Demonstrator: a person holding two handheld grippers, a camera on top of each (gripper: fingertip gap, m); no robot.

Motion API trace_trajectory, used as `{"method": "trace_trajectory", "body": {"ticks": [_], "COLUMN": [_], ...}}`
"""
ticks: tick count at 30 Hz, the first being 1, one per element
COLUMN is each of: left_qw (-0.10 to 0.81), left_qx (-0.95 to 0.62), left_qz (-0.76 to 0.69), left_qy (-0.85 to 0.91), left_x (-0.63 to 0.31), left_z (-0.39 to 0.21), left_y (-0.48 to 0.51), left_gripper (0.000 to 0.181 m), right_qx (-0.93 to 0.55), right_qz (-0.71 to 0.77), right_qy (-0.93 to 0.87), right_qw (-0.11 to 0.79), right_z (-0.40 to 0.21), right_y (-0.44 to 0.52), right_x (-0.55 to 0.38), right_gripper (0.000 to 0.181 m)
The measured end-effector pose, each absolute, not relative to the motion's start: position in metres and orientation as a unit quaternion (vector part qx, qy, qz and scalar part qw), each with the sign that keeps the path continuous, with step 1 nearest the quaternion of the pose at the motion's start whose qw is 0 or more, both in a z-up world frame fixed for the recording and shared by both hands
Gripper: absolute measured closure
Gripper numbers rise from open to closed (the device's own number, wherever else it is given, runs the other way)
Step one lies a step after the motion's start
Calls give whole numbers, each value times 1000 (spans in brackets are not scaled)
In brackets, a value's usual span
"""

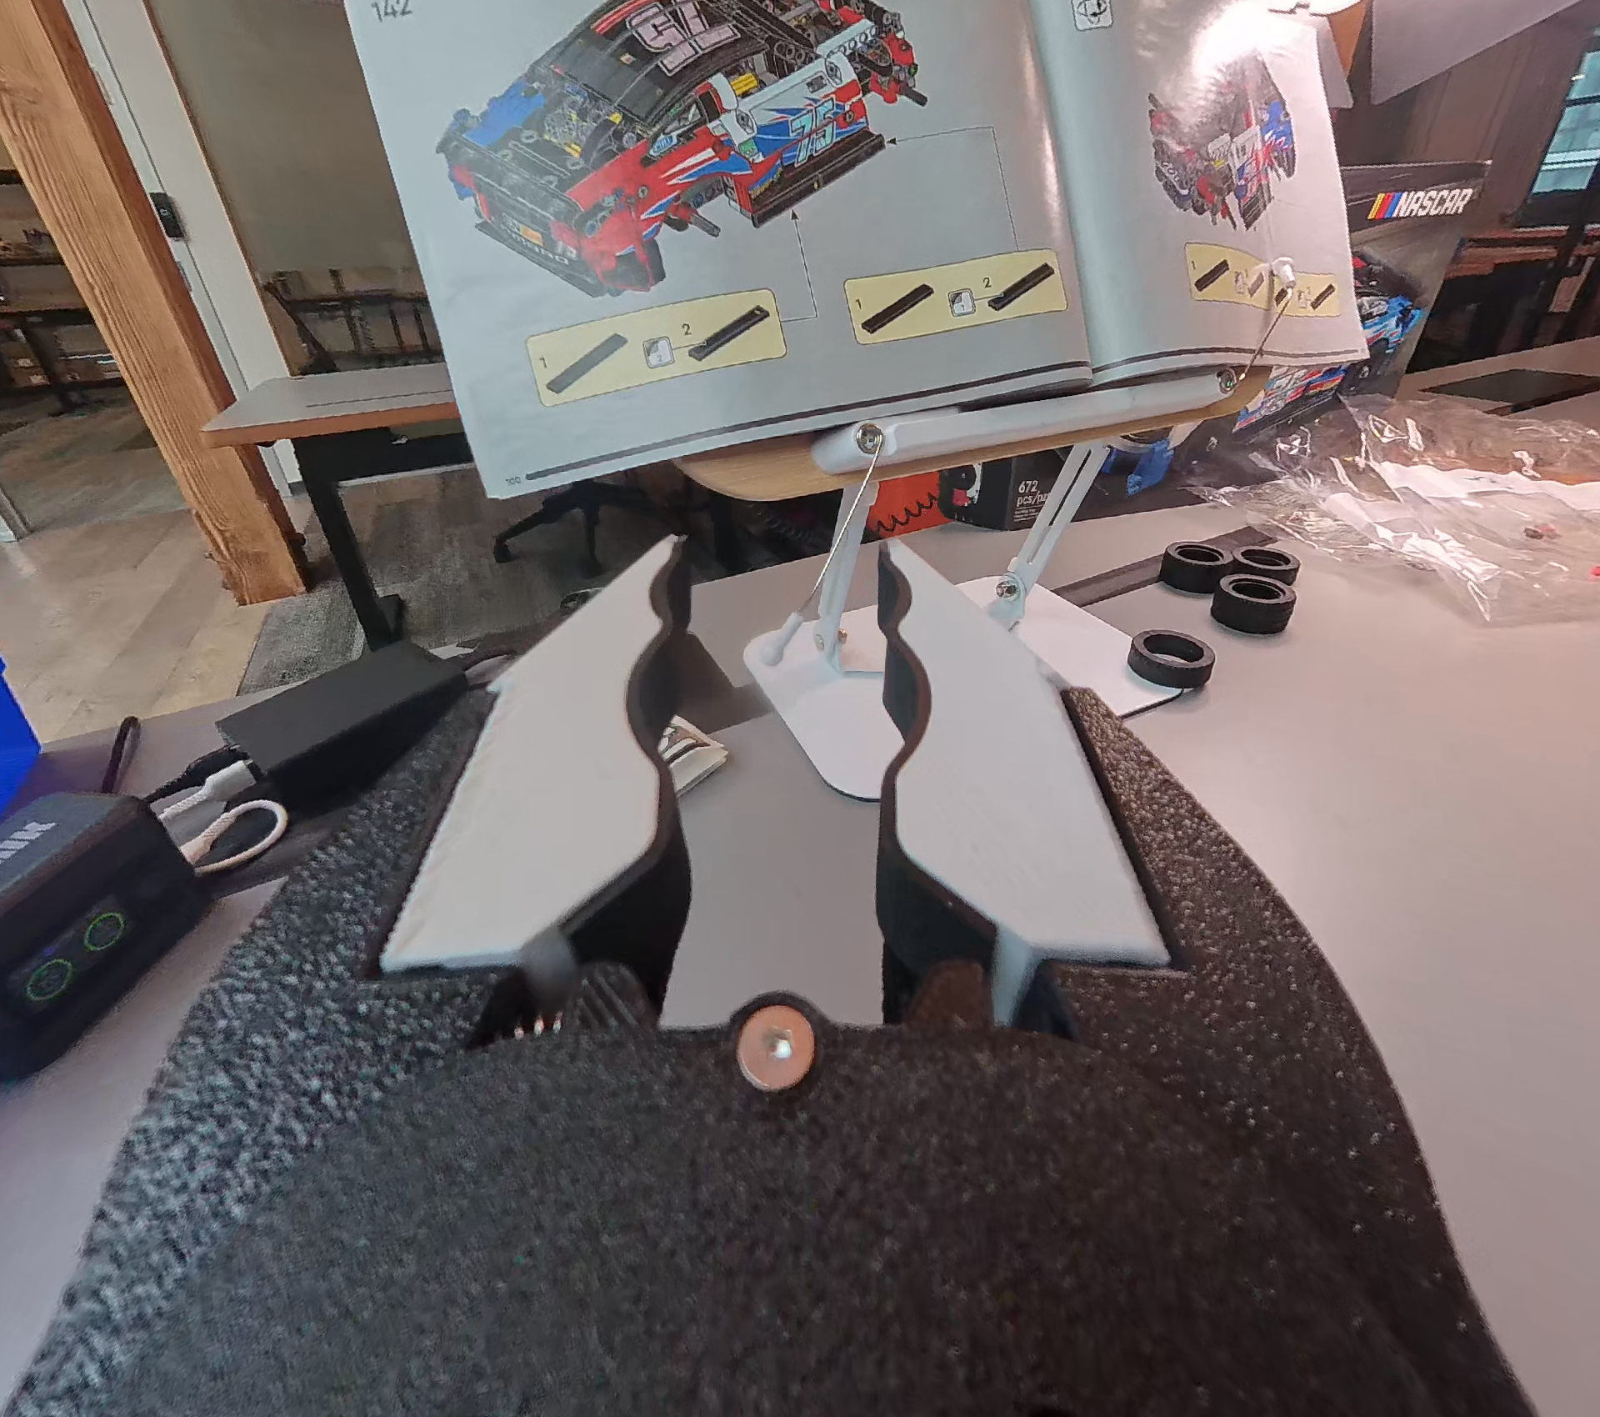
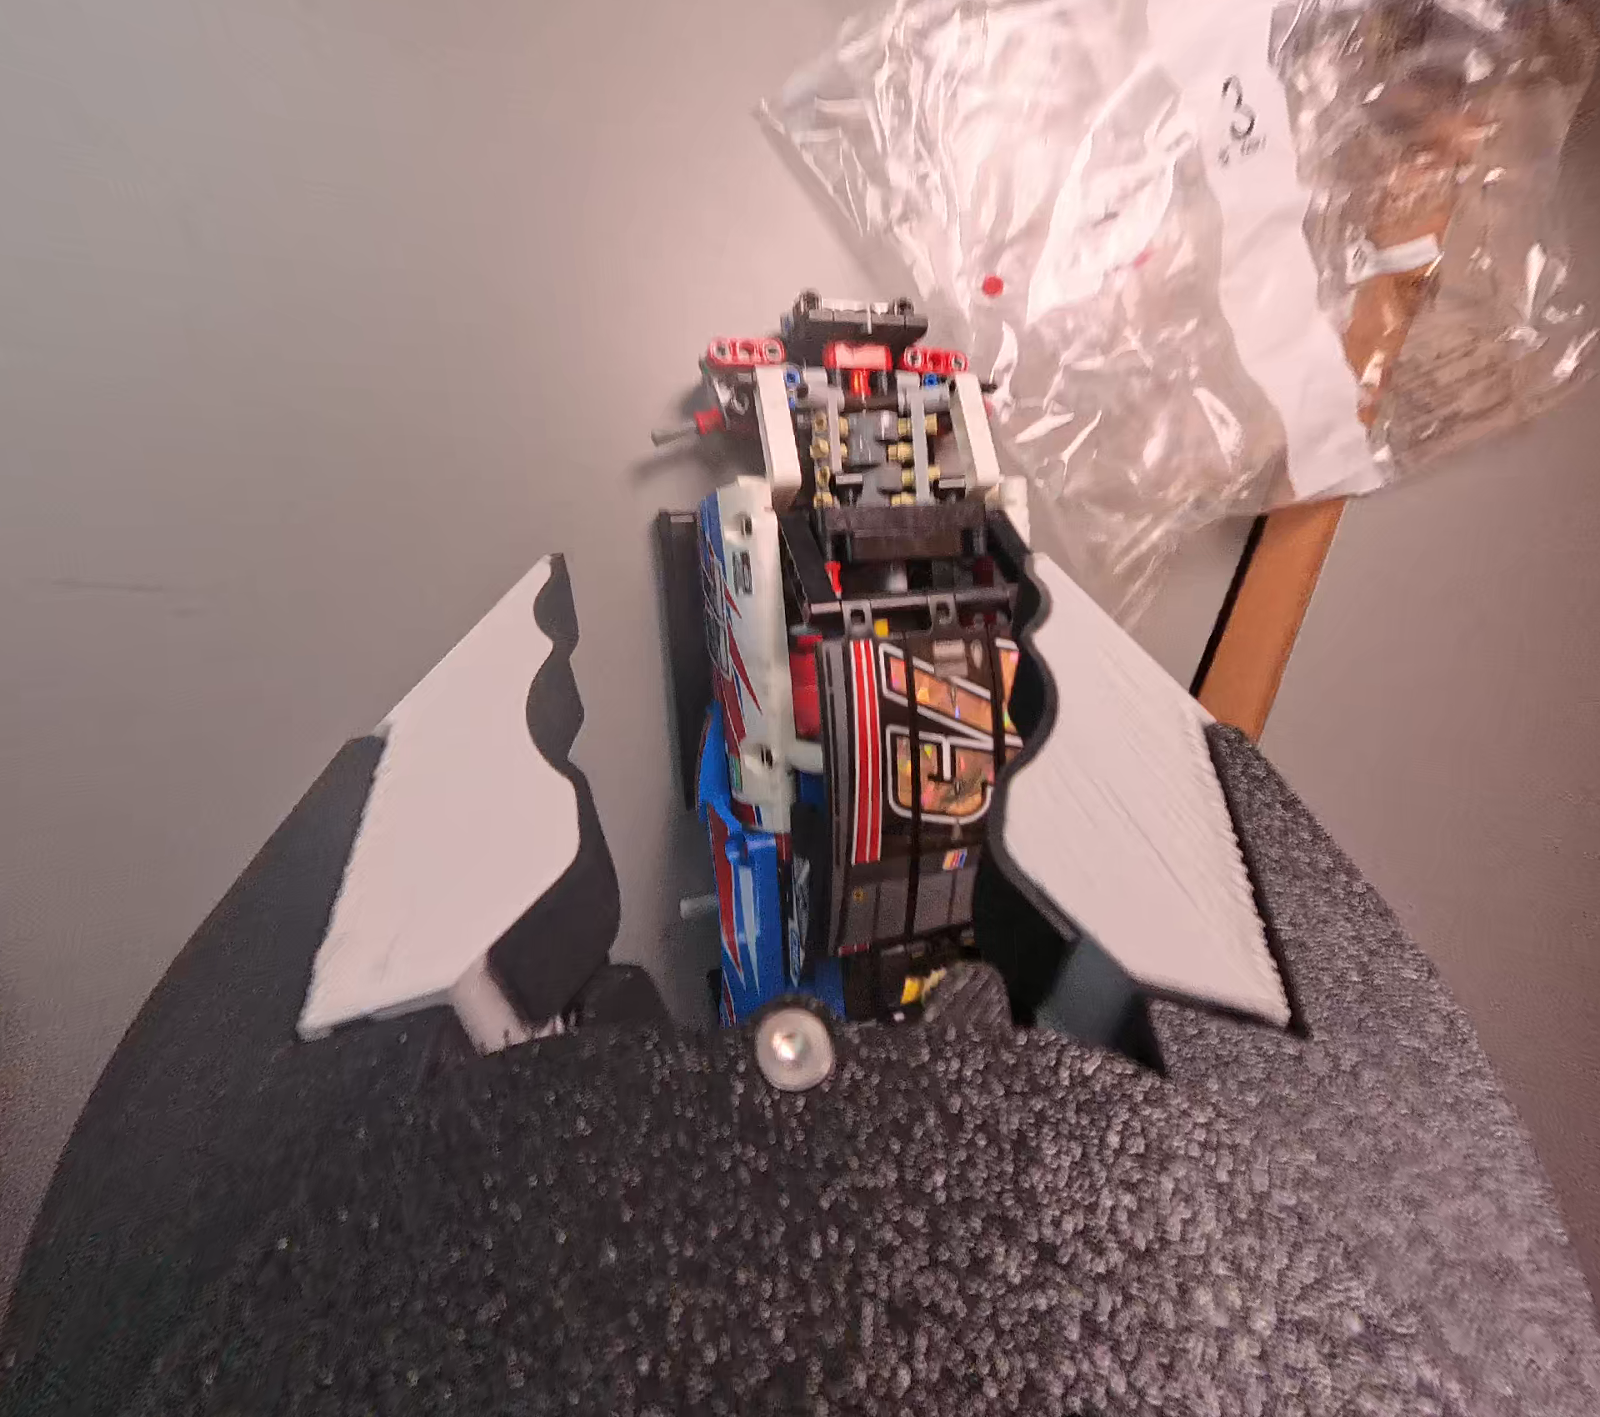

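Note:
My left gripper (image 1: 779, 553) is open and empty above the grey table (image 1: 1342, 856). It points at an open instruction booklet (image 1: 736, 163) on a white stand (image 1: 831, 717). Several black tyres (image 1: 1229, 579) lie to the right of the stand. My right gripper (image 2: 792, 553) is open wide over a partly built brick race car (image 2: 866, 683) in red, white, blue and black. The car lies between the fingers. The right finger (image 2: 1125, 752) is against the car's black roof; the left finger (image 2: 467, 769) stands apart from it.
Crumpled clear plastic bags (image 2: 1169, 163) lie just beyond the car, also in the left wrist view (image 1: 1429, 509). A black adapter (image 1: 346, 717) and a power unit with cables (image 1: 78, 925) sit at the table's left edge. The set's box (image 1: 1420, 250) stands behind the stand. There is about 55 cm between the tips of the two grippers.

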State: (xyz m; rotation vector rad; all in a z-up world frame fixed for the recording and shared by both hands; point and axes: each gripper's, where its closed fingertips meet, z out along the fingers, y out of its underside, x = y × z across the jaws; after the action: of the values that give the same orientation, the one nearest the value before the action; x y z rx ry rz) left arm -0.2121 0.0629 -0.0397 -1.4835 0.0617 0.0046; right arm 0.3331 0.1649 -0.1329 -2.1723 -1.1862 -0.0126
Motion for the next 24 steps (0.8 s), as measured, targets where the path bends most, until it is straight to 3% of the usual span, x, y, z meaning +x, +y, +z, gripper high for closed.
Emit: {"method": "trace_trajectory", "body": {"ticks": [3,11,15,24], "left_qw": [733,735,736,736], "left_qx": [-679,-677,-676,-676], "left_qz": [4,26,20,19], "left_qy": [35,29,13,22], "left_x": [-208,-221,-231,-225], "left_z": [-42,-37,-38,-37], "left_y": [64,53,50,51], "left_gripper": [138,138,139,139], "right_qx": [-849,-850,-864,-860], "right_qz": [-4,-41,-58,-49], "right_qy": [-455,-456,-460,-471], "right_qw": [269,262,197,189], "right_z": [-159,-146,-173,-174], "right_y": [157,173,170,178], "right_x": [357,371,388,392], "right_gripper": [71,76,63,80]}}
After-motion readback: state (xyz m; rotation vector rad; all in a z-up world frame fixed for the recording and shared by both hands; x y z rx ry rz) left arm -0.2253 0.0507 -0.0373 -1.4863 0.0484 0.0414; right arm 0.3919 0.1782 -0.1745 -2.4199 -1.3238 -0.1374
